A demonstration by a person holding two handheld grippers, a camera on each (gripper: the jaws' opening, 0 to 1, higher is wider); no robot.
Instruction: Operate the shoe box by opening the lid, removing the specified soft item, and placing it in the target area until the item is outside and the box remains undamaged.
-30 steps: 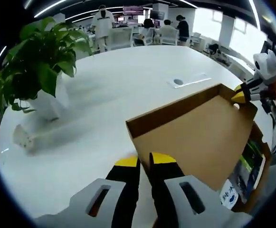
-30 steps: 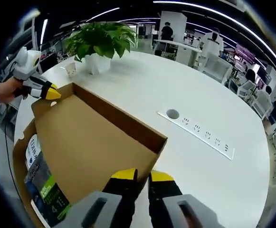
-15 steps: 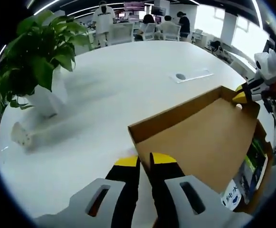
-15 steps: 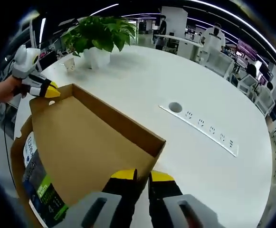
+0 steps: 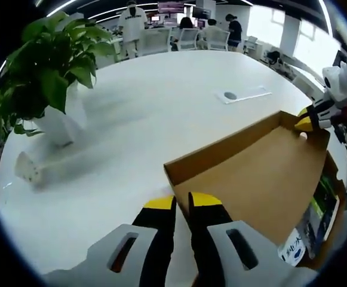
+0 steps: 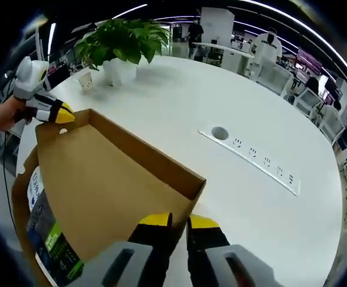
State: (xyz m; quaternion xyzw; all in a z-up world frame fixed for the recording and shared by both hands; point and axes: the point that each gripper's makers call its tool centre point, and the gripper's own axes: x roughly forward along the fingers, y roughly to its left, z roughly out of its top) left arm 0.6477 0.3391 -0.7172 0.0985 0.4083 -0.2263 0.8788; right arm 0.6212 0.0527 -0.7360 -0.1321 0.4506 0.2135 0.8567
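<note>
In the left gripper view the left gripper [image 5: 181,202], with black jaws tipped in yellow, has its jaws closed onto one near corner of the brown cardboard shoe box lid [image 5: 257,179], which is lifted and tilted up on its hinge. In the right gripper view the right gripper [image 6: 179,221] is clamped the same way on the opposite corner of that lid [image 6: 101,179]. Under the raised lid, inside the open brown cardboard box [image 6: 19,179], lies a packaged item with white, dark and green printing [image 6: 45,230]; whether it is soft cannot be told. The box sits at the edge of a large white round table [image 6: 179,113]. Farther out on the table are a round cable hole beside a white strip of sockets [image 6: 251,158] and a leafy green plant in a white pot [image 6: 122,45]. Beyond the table, people [image 5: 131,18] stand and sit among white desks and chairs.
</note>
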